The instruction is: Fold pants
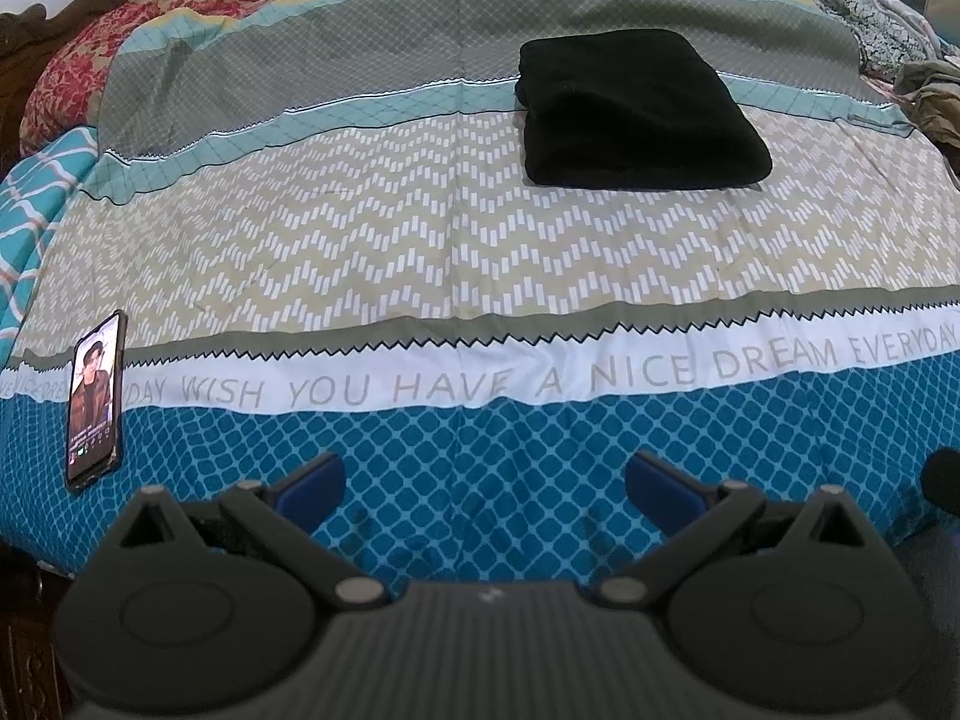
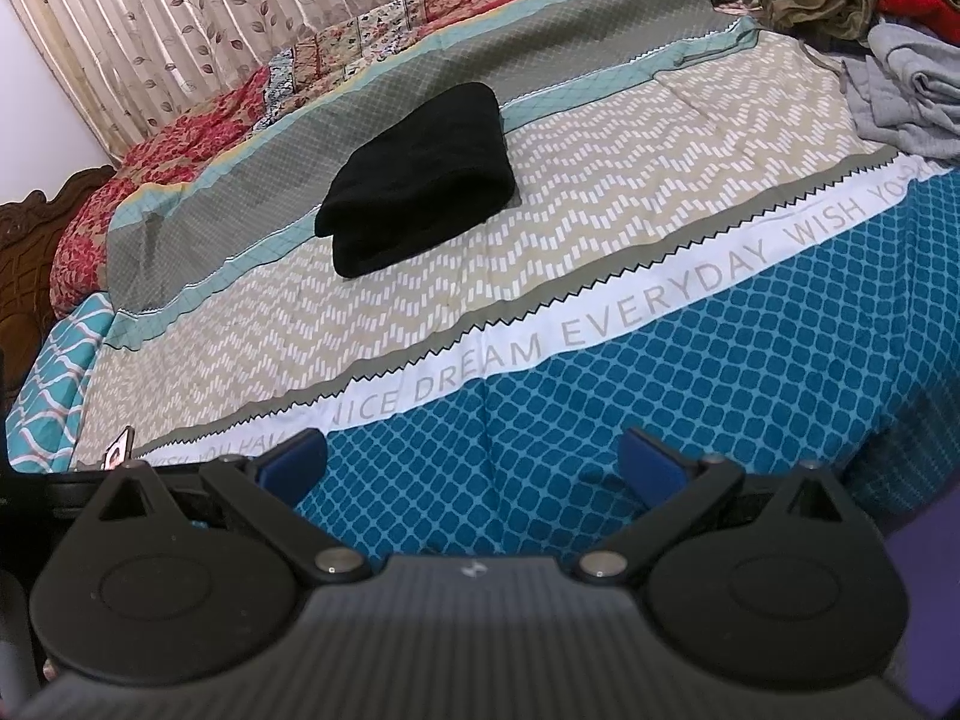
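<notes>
Black pants lie folded into a compact rectangle on the patterned bedspread, far from both grippers. In the right wrist view the same folded pants sit left of centre on the grey and beige bands. My left gripper is open over the blue band near the bed's front edge, its blue pads wide apart and holding nothing. My right gripper is likewise open above the blue band, with nothing between its pads.
A phone with a lit screen lies at the front left of the bed. A heap of loose clothes fills the far right corner. A red floral quilt and a carved wooden headboard are at the left, a curtain behind.
</notes>
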`<state>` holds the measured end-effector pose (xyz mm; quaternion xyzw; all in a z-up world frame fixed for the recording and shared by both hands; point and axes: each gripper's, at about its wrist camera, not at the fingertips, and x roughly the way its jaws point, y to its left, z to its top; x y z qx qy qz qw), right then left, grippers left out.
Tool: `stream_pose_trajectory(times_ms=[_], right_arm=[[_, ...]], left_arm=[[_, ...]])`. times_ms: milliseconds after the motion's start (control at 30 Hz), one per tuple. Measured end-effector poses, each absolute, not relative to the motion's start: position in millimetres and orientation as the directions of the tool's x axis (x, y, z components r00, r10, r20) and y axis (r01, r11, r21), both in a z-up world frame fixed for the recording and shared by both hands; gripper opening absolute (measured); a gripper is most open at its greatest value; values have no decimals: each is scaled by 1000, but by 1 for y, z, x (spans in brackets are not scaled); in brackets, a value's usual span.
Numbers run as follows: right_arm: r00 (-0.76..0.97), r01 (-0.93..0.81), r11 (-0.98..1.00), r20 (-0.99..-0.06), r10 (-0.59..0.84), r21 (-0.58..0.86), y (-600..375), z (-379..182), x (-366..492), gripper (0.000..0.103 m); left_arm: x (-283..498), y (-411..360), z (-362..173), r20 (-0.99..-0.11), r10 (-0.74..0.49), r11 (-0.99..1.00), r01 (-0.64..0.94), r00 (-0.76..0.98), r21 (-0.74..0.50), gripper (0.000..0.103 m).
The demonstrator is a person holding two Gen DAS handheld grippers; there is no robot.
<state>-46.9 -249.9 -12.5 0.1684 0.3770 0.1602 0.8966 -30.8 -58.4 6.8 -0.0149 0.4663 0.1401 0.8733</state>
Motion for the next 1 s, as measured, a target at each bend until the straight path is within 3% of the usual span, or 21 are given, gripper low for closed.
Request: stream_pose_trajectory(times_ms=[1000], right_arm=[[665,-156,892,-623,412,423,-251,-14,-47,103]], left_arm=[[-29,-58,0,-833,248,955,-269,494,124,103]])
